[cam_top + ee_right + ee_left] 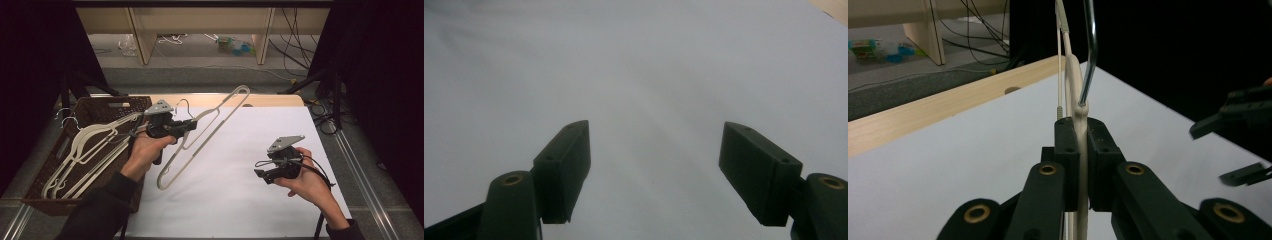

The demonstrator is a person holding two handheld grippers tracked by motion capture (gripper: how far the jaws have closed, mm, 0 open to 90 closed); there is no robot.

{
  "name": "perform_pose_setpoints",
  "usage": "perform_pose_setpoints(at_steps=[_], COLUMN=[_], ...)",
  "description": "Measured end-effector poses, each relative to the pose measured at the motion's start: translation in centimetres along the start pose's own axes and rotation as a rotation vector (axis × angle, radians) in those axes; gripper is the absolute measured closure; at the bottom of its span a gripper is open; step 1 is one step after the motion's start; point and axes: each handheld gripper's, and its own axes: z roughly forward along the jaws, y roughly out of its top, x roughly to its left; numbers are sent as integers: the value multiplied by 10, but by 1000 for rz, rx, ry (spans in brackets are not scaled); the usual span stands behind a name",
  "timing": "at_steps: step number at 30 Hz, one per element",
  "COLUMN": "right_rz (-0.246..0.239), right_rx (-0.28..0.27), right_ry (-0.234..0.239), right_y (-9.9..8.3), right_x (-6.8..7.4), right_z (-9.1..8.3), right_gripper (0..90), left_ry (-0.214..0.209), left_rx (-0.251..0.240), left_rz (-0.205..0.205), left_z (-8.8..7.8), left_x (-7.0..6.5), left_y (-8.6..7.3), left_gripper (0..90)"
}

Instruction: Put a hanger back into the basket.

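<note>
No lettering, label, brand mark or number can be read anywhere in these views. The packaging on the floor past the table is too blurred and too small to make out.

a lab-style recording setup: black curtains (30, 60) flank a wooden counter (220, 99) covered by a white sheet (240, 190), loose cables (295, 45) trail across the grey floor (200, 75), and bare plywood shelving (200, 20) stands behind.
</note>
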Motion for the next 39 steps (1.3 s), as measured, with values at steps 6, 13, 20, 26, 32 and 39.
perform_pose_setpoints(at_steps=[6,13,20,26,32,39], right_rz=[6,-17,-18,2,-18,-16], right_rx=[9,24,29,56,55,76], right_ry=[-1,14,12,19,19,20], right_y=[-10,-12,-16,-19,-20,-22], right_x=[0,2,0,-1,-1,-1], right_z=[9,9,9,10,15,18], right_gripper=[290,287,286,283,280,275], left_ry=[-12,-50,-11,67,125,183], left_rx=[-70,-154,-188,-229,-294,-301], left_rz=[-56,-96,-100,-133,-163,-201], left_z=[-27,-54,-91,-134,-176,-202], left_x=[-4,-14,-6,21,41,64], left_y=[8,16,17,18,31,32], left_gripper=[855,855,855,855,854,854])
